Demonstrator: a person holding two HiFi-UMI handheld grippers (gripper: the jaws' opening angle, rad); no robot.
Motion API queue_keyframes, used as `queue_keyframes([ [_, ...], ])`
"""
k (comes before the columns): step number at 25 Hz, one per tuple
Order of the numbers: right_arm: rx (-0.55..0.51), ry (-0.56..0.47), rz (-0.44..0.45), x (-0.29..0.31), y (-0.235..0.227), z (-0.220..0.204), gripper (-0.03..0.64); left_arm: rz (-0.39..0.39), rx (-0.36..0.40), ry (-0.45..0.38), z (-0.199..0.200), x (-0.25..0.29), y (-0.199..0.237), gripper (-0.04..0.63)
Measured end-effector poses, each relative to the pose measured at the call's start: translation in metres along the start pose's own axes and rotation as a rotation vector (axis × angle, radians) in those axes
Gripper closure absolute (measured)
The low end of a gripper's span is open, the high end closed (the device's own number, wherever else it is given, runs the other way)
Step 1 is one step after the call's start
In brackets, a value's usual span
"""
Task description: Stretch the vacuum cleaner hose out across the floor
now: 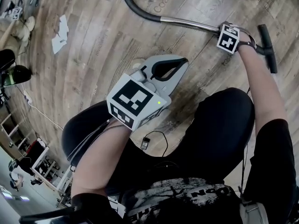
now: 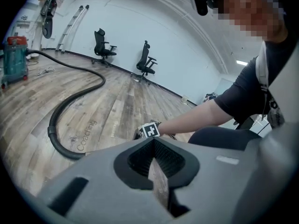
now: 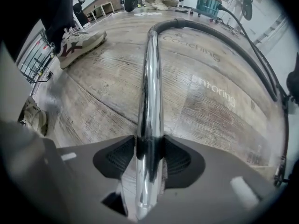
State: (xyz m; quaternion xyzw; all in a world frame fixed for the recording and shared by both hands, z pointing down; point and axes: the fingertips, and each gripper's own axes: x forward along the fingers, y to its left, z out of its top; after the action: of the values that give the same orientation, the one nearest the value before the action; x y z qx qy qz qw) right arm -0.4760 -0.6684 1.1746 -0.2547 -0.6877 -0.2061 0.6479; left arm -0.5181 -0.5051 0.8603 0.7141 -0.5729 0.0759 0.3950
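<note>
The black vacuum hose (image 1: 135, 6) curves over the wood floor and joins a chrome tube (image 1: 187, 24). That tube ends in a black cross-piece (image 1: 267, 48). My right gripper (image 1: 225, 32) points down at the tube's near end. In the right gripper view the chrome tube (image 3: 152, 78) runs straight between the jaws of the right gripper (image 3: 149, 160), and both pads lie against it. The left gripper (image 1: 180, 64) hovers over the floor, shut and empty. The left gripper view shows the left gripper (image 2: 154, 167) shut, and the hose (image 2: 70, 104) looping back to a teal vacuum cleaner (image 2: 14, 57).
Two office chairs (image 2: 103, 43) (image 2: 145, 62) stand by the far wall, and a ladder (image 2: 70, 27) leans there. Loose papers (image 1: 60, 34) lie on the floor at the left. A shoe (image 3: 81, 43) rests left of the tube. A small wired device (image 1: 145, 143) lies near my knees.
</note>
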Motion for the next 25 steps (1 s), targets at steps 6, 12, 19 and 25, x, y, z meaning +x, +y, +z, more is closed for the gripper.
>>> queue_keyframes([
  [6,0.031,0.040,-0.049,0.000,0.009,-0.001,0.440,0.055,-0.136,0.031,-0.034,0.009,0.018,0.594],
  [12,0.083,0.062,0.027,-0.017,0.043,0.002,0.440,0.171,-0.460,0.005,-0.079,0.040,0.082,0.556],
  [19,0.087,0.030,0.012,-0.086,0.054,0.012,0.440,0.122,-0.913,-0.227,-0.107,0.110,0.110,0.387],
  [25,0.061,0.014,-0.095,-0.120,0.063,0.007,0.447,0.110,-1.180,-0.454,-0.099,0.154,0.129,0.393],
])
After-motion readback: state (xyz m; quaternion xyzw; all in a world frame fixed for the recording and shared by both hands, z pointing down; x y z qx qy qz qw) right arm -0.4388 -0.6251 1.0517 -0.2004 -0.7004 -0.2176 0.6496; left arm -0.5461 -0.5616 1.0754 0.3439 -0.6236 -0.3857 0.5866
